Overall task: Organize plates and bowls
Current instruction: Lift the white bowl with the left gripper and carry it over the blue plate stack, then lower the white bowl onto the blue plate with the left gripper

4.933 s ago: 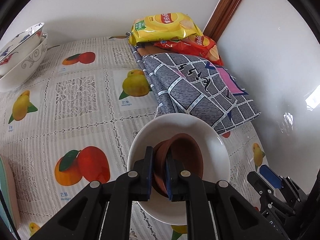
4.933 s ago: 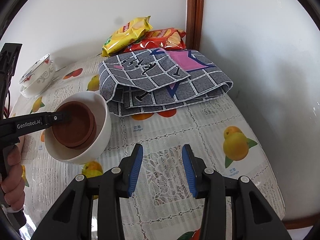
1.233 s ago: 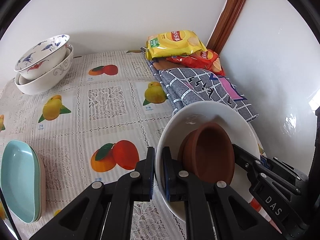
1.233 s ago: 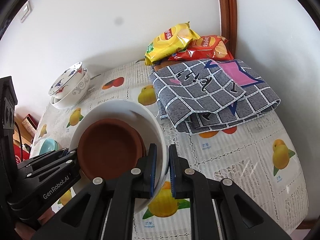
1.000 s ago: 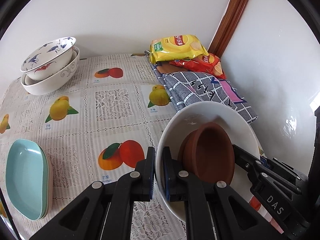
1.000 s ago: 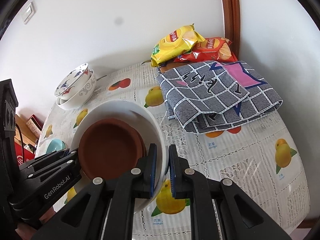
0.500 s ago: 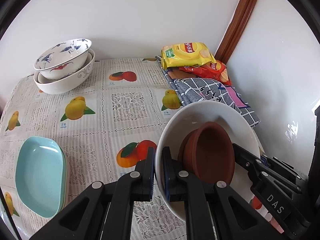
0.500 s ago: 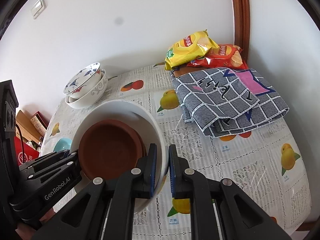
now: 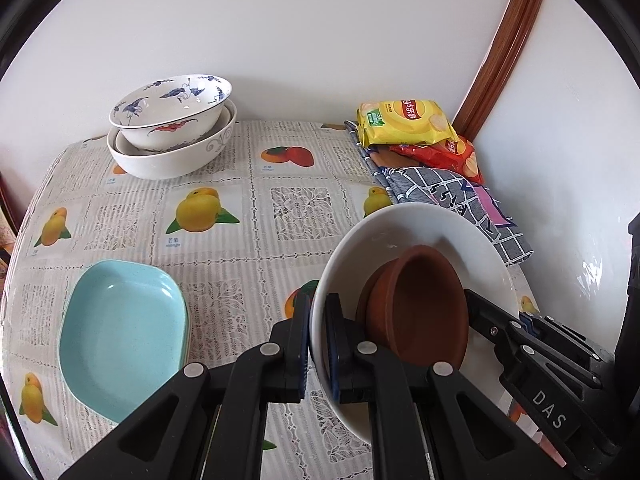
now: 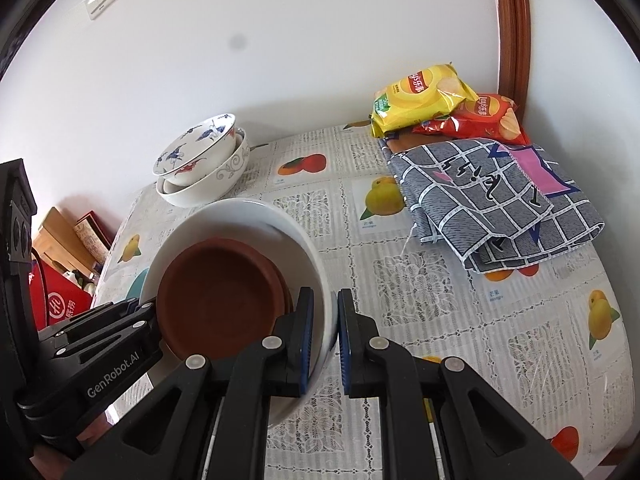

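The white bowl [image 9: 416,232] was carried above the bench [image 9: 248,216], clamped at opposite points of its rim by both tongs. The left tongs [image 9: 318,344] were clenched on the rim at the bowl's left side as the left wrist view showed it, with one blue pad [image 9: 304,340] outside the wall and the other inside. The right tongs [image 10: 324,340] were clenched on the rim at the bowl's right side in the right wrist view, again with one pad on each face of the wall. Each tool appeared in the other's camera, reaching the far edge of the bowl.

Inside the white bowl sat nested brown dishes [image 10: 216,304], leaning against the wall nearest the left tongs. The bowl was tilted.

On the bench, covered with a fruit-print cloth, a stack of patterned bowls [image 9: 172,132] stood at the far left corner against the wall. A stack of pale blue dishes [image 9: 120,332] lay near the front left, just beside the left tongs and well apart from the white bowl's rim. A folded checked cloth [image 10: 492,204] lay at the far right, with a yellow crisp bag [image 10: 420,96] and a red crisp bag [image 10: 476,120] behind it, near the wooden door frame [image 10: 512,24].
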The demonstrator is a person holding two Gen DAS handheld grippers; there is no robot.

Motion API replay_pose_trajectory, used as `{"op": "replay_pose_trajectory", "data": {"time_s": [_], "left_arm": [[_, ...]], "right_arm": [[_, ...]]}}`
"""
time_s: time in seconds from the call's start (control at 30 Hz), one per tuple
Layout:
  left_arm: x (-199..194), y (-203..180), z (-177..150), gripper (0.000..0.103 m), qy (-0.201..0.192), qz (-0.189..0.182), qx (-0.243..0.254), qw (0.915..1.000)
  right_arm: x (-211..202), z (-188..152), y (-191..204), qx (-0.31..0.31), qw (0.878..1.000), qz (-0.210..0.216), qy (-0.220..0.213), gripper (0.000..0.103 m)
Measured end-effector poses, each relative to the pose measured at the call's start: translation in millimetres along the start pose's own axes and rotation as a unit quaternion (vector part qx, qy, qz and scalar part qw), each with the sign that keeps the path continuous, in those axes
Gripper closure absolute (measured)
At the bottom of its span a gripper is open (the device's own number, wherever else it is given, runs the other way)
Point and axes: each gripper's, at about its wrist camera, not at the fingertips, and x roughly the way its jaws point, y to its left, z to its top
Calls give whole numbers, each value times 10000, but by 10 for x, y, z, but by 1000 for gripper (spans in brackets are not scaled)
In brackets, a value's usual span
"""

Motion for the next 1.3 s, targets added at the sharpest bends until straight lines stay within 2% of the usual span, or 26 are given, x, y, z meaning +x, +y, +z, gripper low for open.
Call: {"op": "replay_pose_trajectory", "data": {"time_s": [0.6, 1.3], "left_arm": [[-254, 487, -95, 95, -130, 128, -217, 9996], [-369, 1121, -170, 95, -172, 233, -591, 9978]], "right_arm": [[33, -71, 544, -263, 9995, 155, 15, 91], [241, -123, 1154, -553, 9980, 274, 122, 92]]}}
